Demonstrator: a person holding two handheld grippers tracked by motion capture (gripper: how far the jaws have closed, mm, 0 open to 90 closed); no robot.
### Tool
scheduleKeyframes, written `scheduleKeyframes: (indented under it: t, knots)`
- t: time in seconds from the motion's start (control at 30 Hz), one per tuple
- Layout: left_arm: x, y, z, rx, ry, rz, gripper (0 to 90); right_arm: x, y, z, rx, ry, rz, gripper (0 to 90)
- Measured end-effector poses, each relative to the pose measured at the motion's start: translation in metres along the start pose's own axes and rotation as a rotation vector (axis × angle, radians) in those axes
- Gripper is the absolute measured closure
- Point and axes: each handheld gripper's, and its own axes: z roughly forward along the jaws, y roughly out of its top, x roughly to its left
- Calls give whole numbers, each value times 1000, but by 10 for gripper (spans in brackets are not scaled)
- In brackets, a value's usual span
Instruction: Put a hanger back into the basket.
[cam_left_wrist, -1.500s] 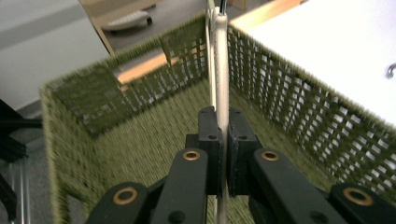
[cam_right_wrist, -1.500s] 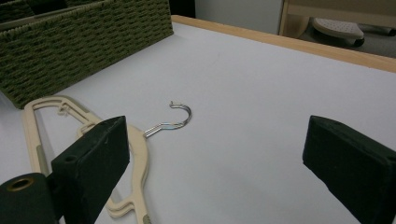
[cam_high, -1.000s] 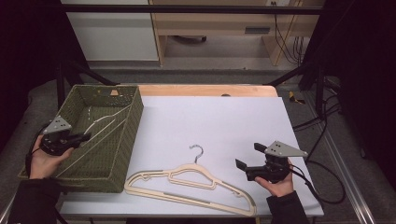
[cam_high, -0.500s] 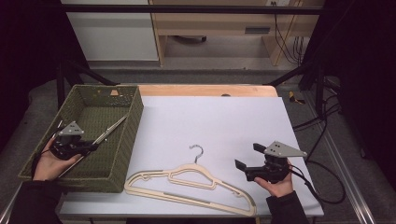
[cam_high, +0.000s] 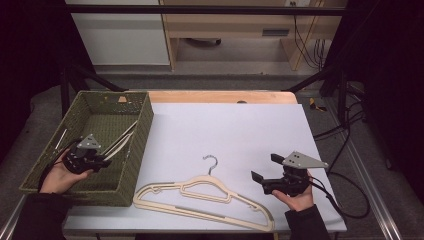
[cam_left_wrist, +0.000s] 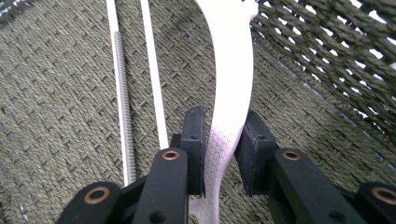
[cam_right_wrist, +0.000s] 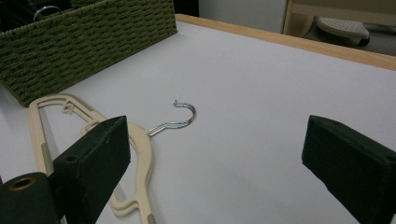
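A white plastic hanger (cam_high: 122, 137) lies slanted inside the green woven basket (cam_high: 145, 125). My left gripper (cam_high: 102, 160) is down in the basket, shut on one arm of it. In the left gripper view the two black pads press both sides of the white hanger (cam_left_wrist: 231, 84), close over the basket floor (cam_left_wrist: 60, 93). A cream hanger (cam_high: 200, 192) with a metal hook (cam_high: 212, 162) lies flat on the white table near its front edge. My right gripper (cam_high: 260, 181) is just right of it, open and holding nothing. In the right gripper view, the cream hanger (cam_right_wrist: 140, 144) lies ahead on the left.
The basket takes up the table's left side, and its wall (cam_right_wrist: 84, 46) rises beyond the cream hanger. A thin white bar (cam_left_wrist: 152, 79) and a ribbed metal rod (cam_left_wrist: 122, 102) run along the basket floor. A wooden strip (cam_high: 220, 96) borders the table's far edge.
My left gripper has moved right and down inside the basket, and the white hanger has sunk lower with it. The right gripper and the cream hanger have stayed put.
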Motion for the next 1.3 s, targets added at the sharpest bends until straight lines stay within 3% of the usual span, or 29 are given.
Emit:
scheduleKeyframes:
  t: [0.33,0.5,0.6,0.77,0.8,0.83,0.97,1.17,1.3]
  knots:
    - [-1,0,-2,-23,-1,2,697,1,1,-1,-2,5,-4,86]
    - [-1,2,-6,-43,4,-3,621,2,1,-1,-3,9,-9,85]
    - [1,3,-16,-92,19,-1,571,2,2,-2,-5,9,-11,85]
    - [-3,8,-32,-233,68,-45,410,3,3,-3,-13,11,-12,84]
    - [-3,8,-32,-233,68,-45,384,4,3,-4,-15,11,-12,84]
    - [-4,11,-39,-291,83,-53,360,4,4,-4,-14,11,-12,85]
    - [-9,18,-52,-387,105,-78,284,5,4,-3,-14,19,-13,90]
    - [-26,31,-68,-511,84,-118,163,8,4,-1,-3,30,-16,96]
    - [-44,39,-74,-580,65,-114,103,9,4,2,12,38,-24,96]
